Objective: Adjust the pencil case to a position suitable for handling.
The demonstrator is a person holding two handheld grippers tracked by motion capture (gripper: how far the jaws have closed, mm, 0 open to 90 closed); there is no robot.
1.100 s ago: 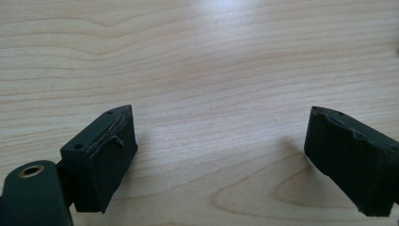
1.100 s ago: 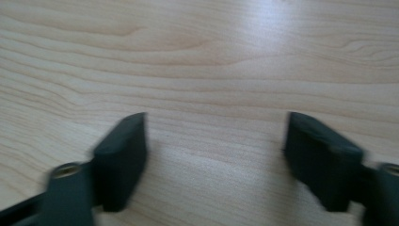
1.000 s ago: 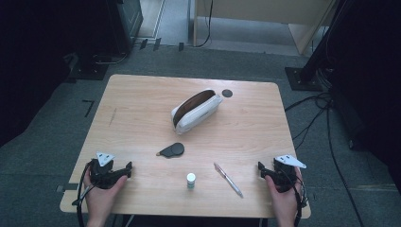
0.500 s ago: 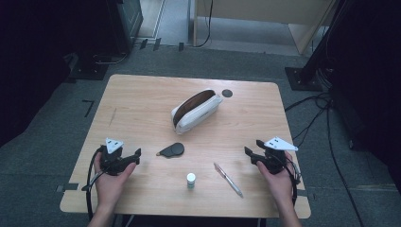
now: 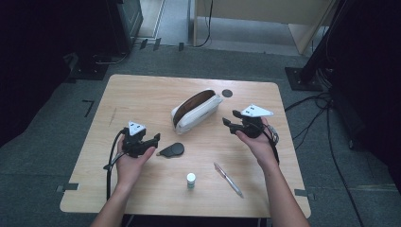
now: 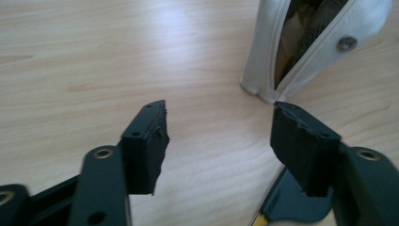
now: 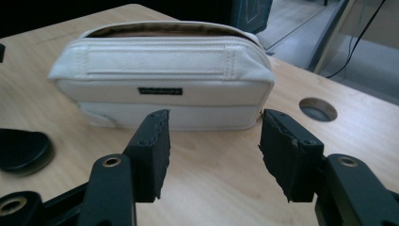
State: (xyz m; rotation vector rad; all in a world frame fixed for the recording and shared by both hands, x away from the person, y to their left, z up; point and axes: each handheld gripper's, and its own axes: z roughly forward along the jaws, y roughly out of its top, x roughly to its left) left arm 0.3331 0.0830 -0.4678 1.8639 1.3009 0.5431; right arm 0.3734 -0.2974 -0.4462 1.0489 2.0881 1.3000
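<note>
Both jaws have just been closing on nothing: the left hand-held gripper beside the black tag, the right hand-held gripper facing the pouch, both still parted.

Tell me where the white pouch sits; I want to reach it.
In the high view the white pouch lies mid-table, unzipped, ahead of the black tear-shaped item and near the round table hole.
</note>
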